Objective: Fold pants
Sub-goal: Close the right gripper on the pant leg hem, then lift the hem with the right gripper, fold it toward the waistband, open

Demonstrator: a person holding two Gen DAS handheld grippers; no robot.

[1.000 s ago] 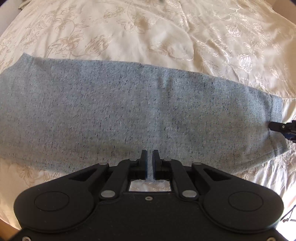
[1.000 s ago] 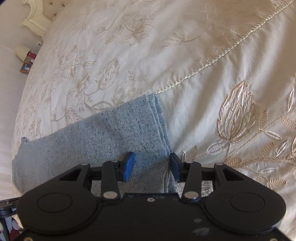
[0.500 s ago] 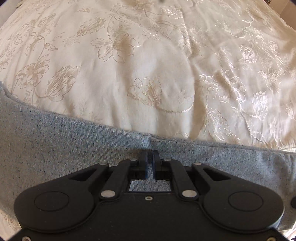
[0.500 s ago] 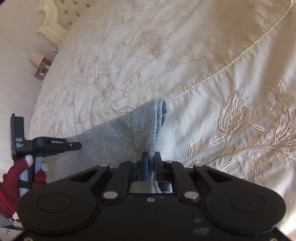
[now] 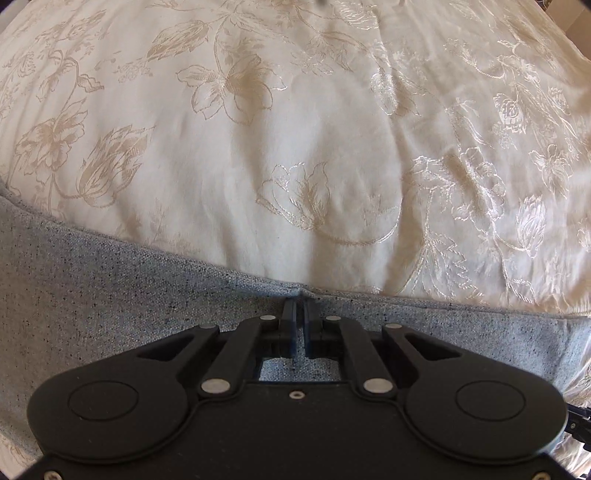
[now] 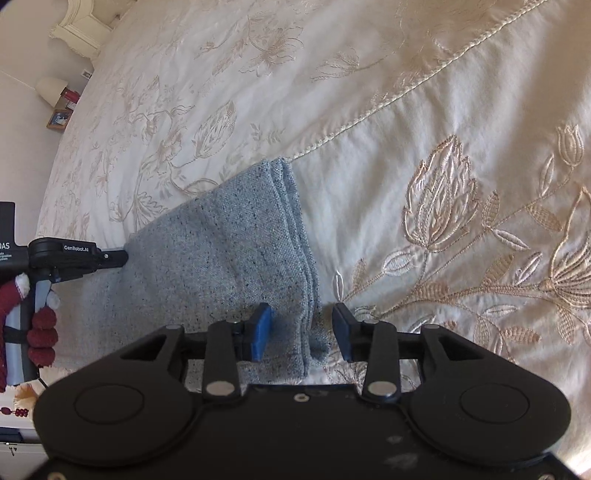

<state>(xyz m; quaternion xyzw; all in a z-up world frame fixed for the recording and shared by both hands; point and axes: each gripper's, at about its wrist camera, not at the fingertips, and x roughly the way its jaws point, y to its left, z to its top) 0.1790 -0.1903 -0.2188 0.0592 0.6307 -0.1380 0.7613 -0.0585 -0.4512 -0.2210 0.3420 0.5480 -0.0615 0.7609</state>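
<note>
A: Surface? 
B: A bed under a cream satin bedspread (image 6: 369, 74) with embroidered flowers and corded piping; a cream headboard (image 6: 79, 29) and a lamp (image 6: 50, 88) beyond.

A: The garment? 
B: Heathered grey-blue knit pants (image 6: 221, 258) lie folded lengthwise on it.

A: Jaws? 
B: Left gripper (image 5: 300, 308) clenched on the pants' far edge; right gripper (image 6: 301, 330) has just been opening, released astride the hem.

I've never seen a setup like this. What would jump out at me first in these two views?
The speckled grey-blue pants, folded into a long strip, lie across a cream bedspread embroidered with flowers. The left gripper pinches the strip's far edge, puckering the cloth. The right gripper, with blue pads, stands open astride the stacked end of the pants; at the left edge of that view is a hand in a dark red glove.
</note>
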